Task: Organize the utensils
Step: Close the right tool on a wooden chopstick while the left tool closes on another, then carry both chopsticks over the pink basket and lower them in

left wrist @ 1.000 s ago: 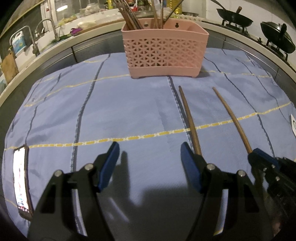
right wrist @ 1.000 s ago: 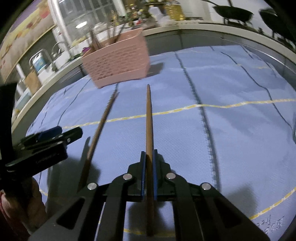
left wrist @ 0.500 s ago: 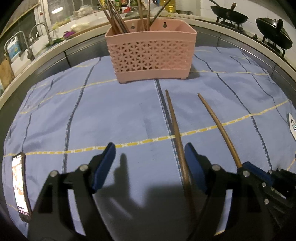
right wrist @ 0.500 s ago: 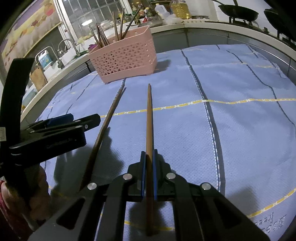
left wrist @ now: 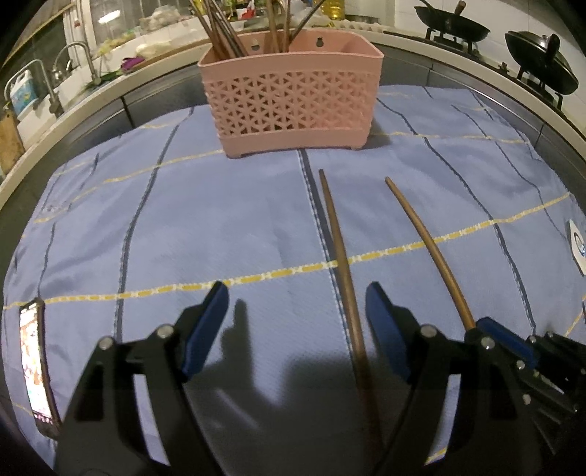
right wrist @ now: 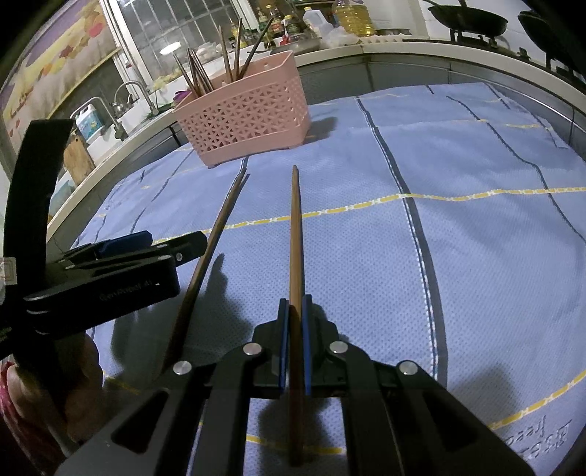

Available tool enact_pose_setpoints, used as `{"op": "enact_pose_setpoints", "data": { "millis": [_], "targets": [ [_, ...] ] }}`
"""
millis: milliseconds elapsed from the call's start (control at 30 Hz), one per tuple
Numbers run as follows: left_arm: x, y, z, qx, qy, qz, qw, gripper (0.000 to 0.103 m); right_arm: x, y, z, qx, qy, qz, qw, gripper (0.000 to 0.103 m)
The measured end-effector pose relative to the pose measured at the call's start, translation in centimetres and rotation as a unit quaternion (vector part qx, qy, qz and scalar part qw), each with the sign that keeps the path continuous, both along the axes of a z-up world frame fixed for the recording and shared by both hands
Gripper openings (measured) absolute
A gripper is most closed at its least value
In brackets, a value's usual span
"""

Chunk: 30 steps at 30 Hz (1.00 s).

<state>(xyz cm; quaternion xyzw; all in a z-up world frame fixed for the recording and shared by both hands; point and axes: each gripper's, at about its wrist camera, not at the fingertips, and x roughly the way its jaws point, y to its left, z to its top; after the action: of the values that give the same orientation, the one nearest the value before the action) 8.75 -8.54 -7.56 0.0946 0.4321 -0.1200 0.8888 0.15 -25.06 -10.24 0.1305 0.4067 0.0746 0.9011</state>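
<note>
Blue striped cloth (left wrist: 219, 219), lit phone (left wrist: 34, 369) at its edge, 2 woks (left wrist: 454, 25), sink tap (right wrist: 133, 93)

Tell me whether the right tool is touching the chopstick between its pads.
Touching. The right wrist view shows the right tool with both blue pads pressed flat against the chopstick.

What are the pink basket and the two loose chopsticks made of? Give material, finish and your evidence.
Pink basket: likely moulded plastic, matte; uniform colour, lattice cut-outs, moulded feet.
Chopstick on the cloth: probably dark wood or bamboo, smooth; brown, tapered.
Chopstick in the right gripper: same look, lighter brown, slight sheen; could be lacquered.
</note>
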Motion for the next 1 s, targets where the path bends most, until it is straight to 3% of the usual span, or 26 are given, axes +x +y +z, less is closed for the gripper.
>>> {"op": "enact_pose_setpoints", "data": {
  "millis": [733,1000],
  "targets": [
    [0.2,0.5,-1.3,0.000,0.015,0.006,0.9999,0.078,0.2,-0.2,0.1,0.003,0.003,-0.002,1.000,0.008],
    [1.9,0.8,-1.1,-0.012,0.025,0.001,0.9996,0.078,3.1,-0.1,0.7,0.007,0.040,0.028,0.999,0.008]
  ]
}}
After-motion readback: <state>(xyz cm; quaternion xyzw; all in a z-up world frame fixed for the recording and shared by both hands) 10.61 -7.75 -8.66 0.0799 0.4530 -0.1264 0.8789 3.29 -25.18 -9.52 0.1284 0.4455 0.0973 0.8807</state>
